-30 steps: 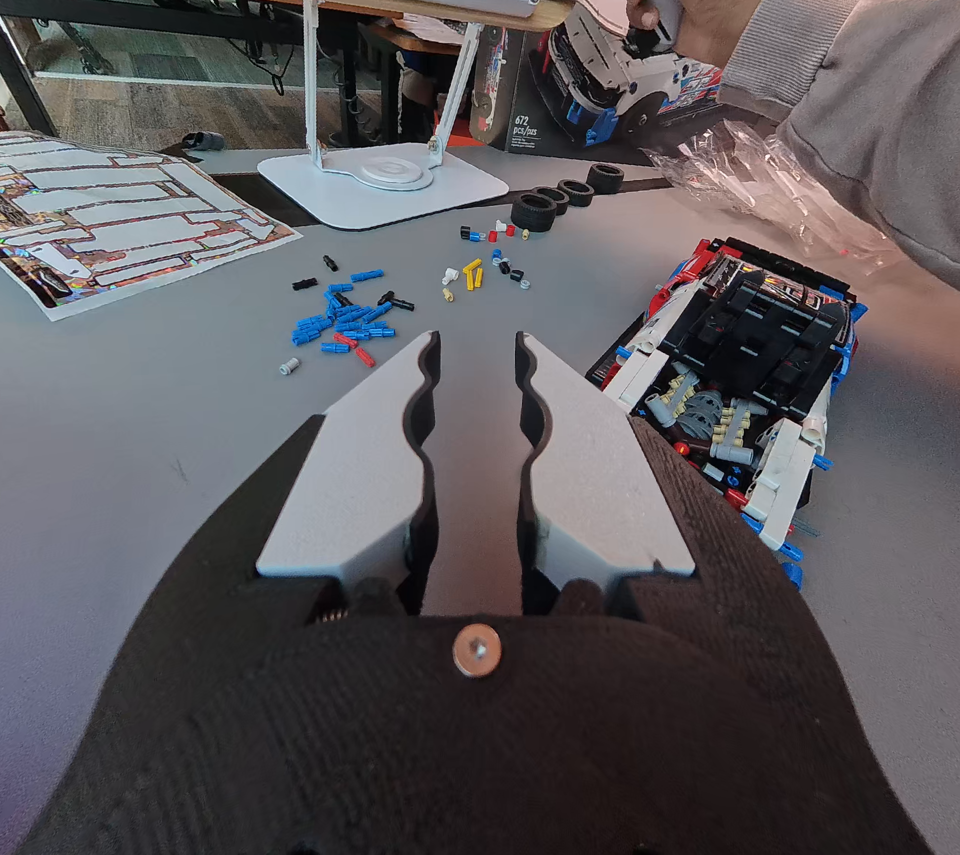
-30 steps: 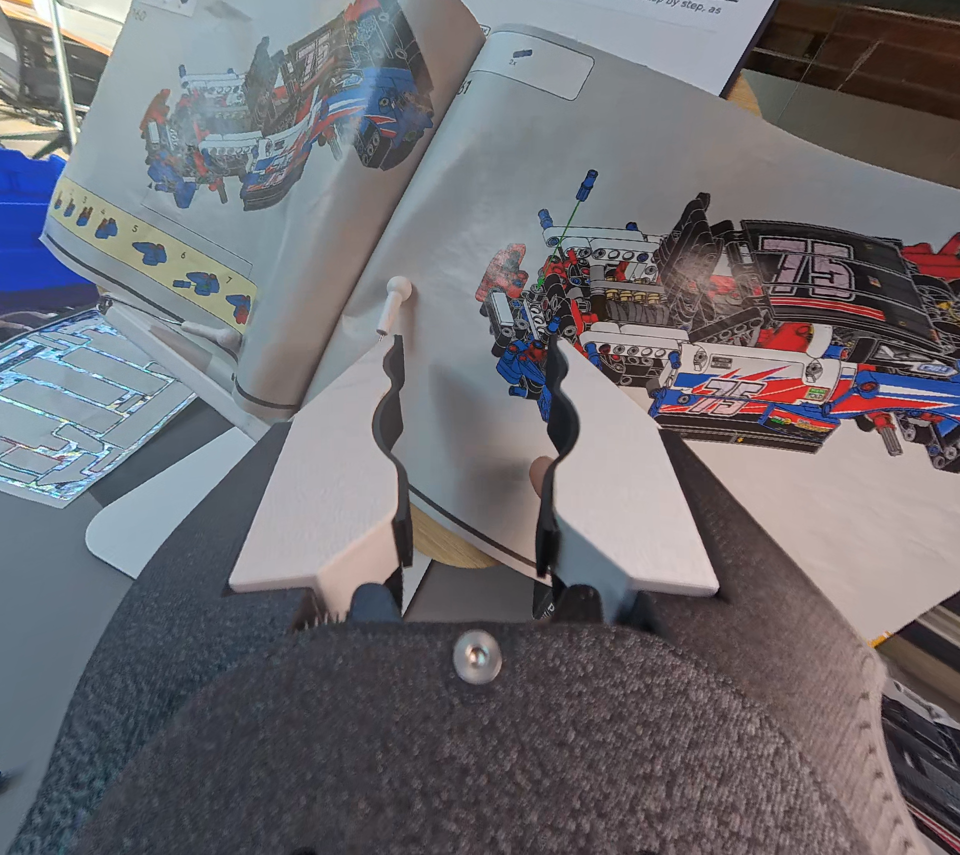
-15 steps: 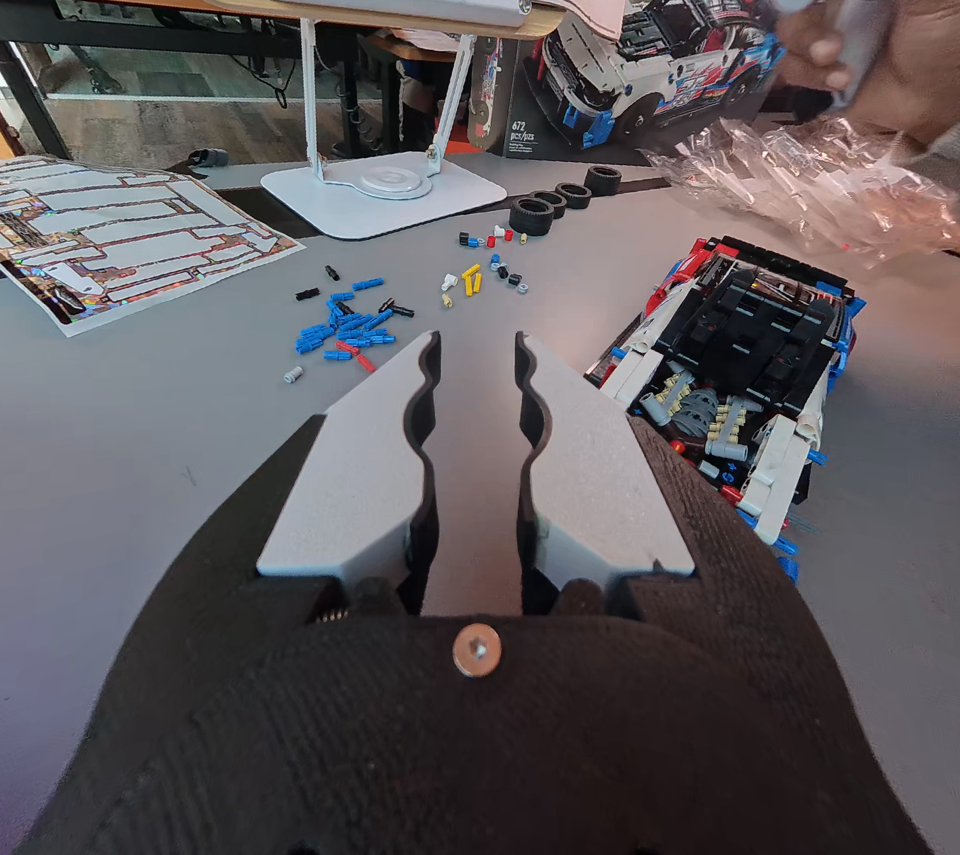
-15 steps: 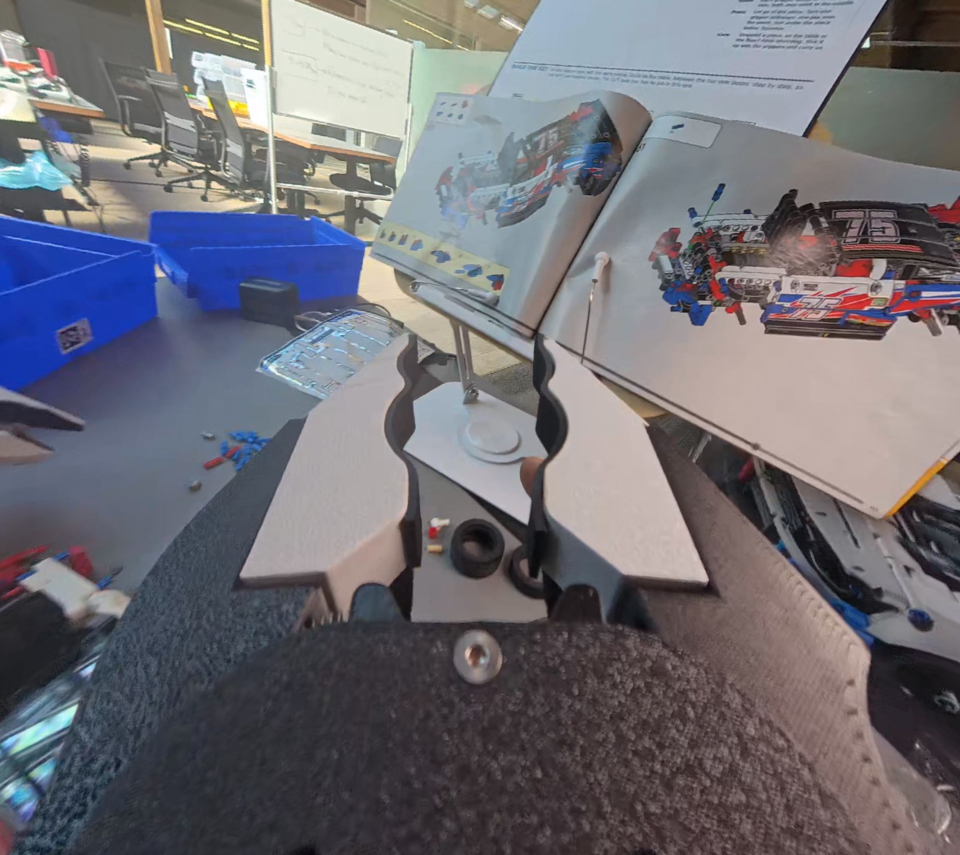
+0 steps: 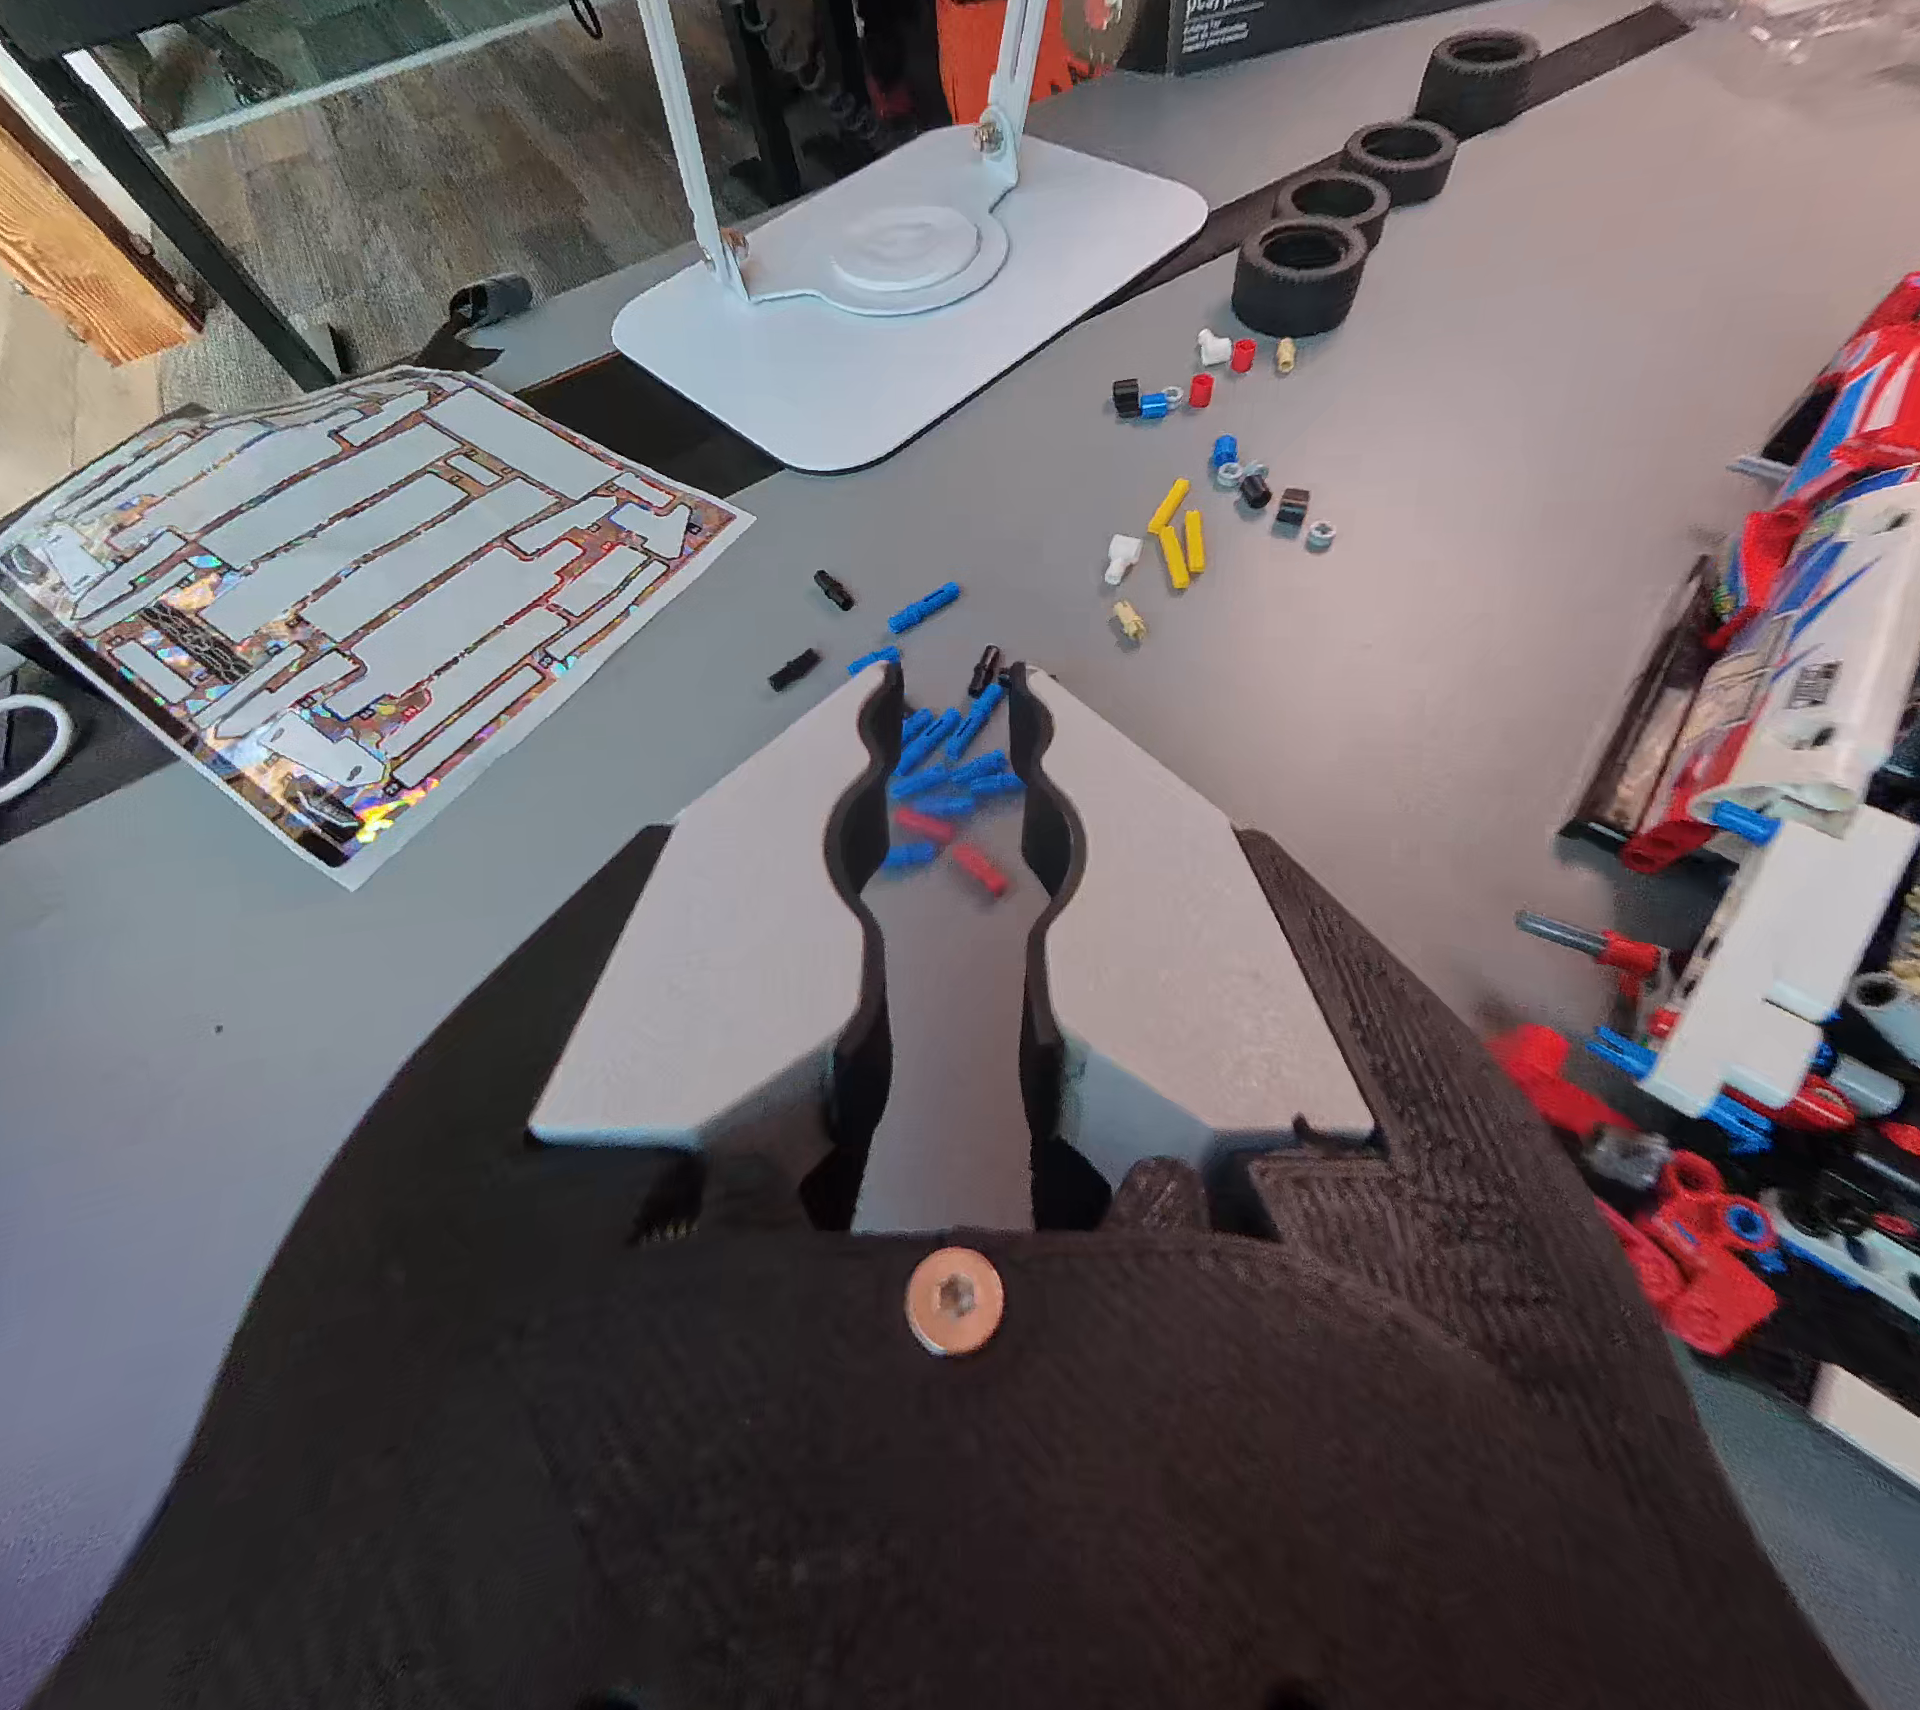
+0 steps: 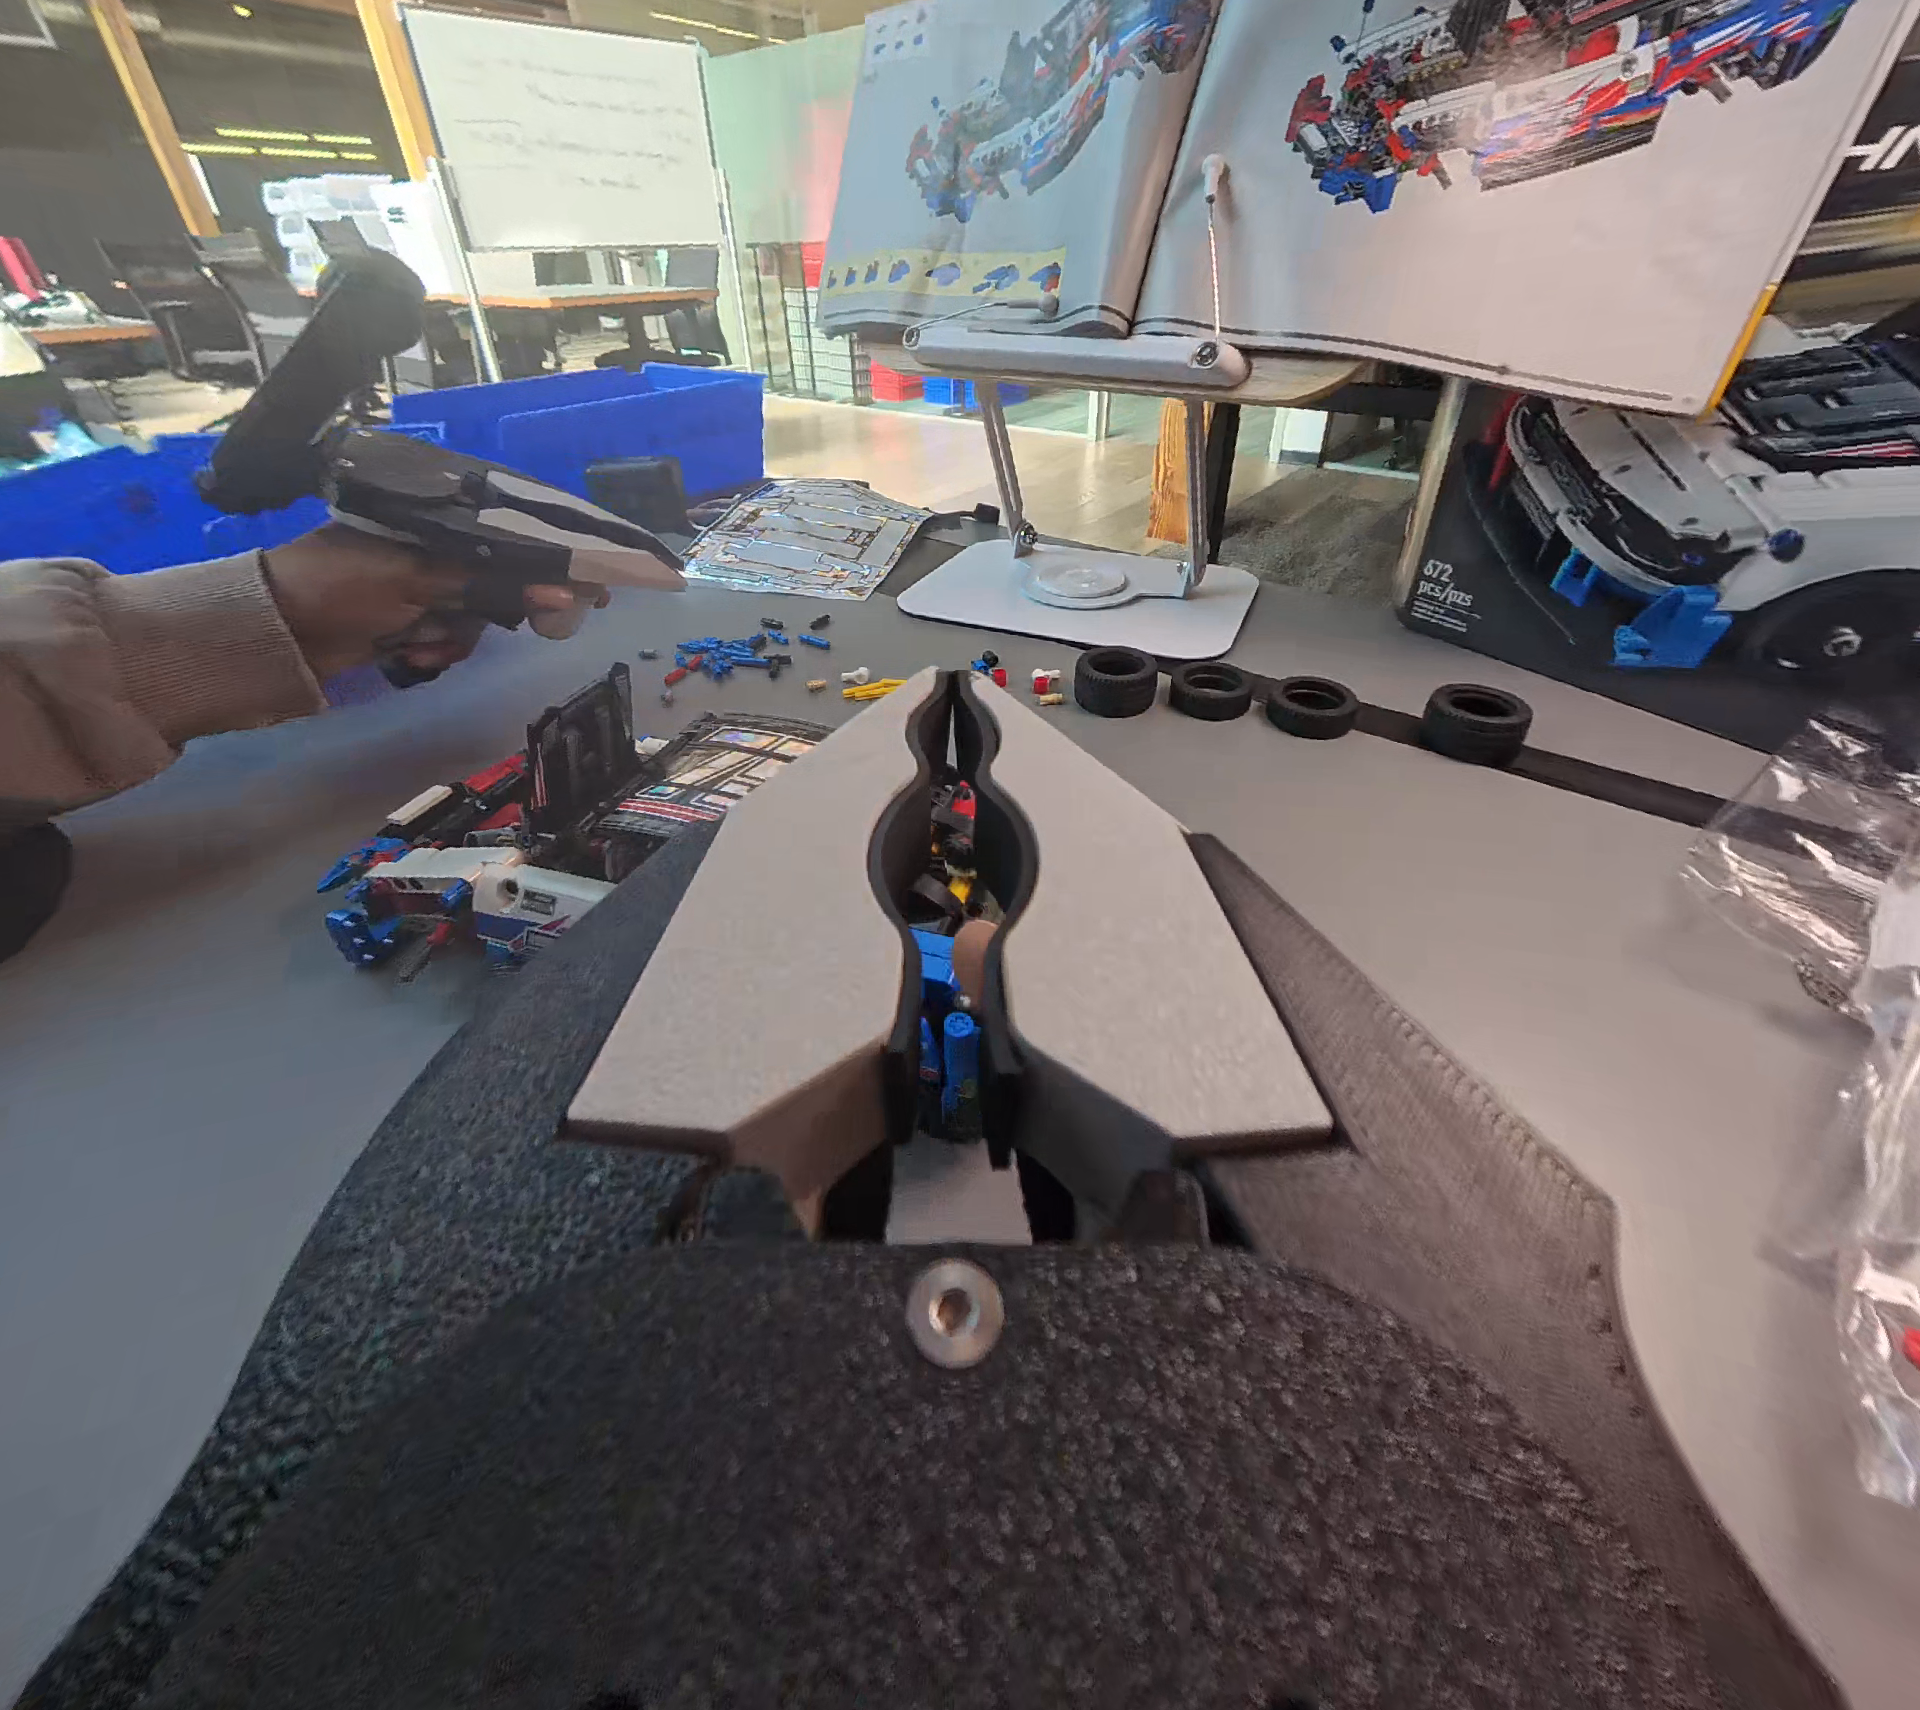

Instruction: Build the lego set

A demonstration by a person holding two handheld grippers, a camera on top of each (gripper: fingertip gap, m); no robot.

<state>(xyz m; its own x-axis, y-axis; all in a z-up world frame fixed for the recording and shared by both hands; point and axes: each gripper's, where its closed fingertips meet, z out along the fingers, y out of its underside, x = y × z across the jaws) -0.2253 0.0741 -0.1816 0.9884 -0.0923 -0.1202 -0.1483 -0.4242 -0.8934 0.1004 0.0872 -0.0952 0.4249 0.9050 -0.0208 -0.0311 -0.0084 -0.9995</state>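
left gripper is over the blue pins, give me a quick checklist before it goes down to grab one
1. Left gripper jaws apart and empty: ok.
2. Blue pins lie between its fingertips in the left wrist view: ok.
3. One pin stands free to pinch: not ok, they lie bunched, with red pins mixed in.
4. Height above the table: cannot tell.
5. Right gripper clear of the pile: ok, it is shut above the car model.
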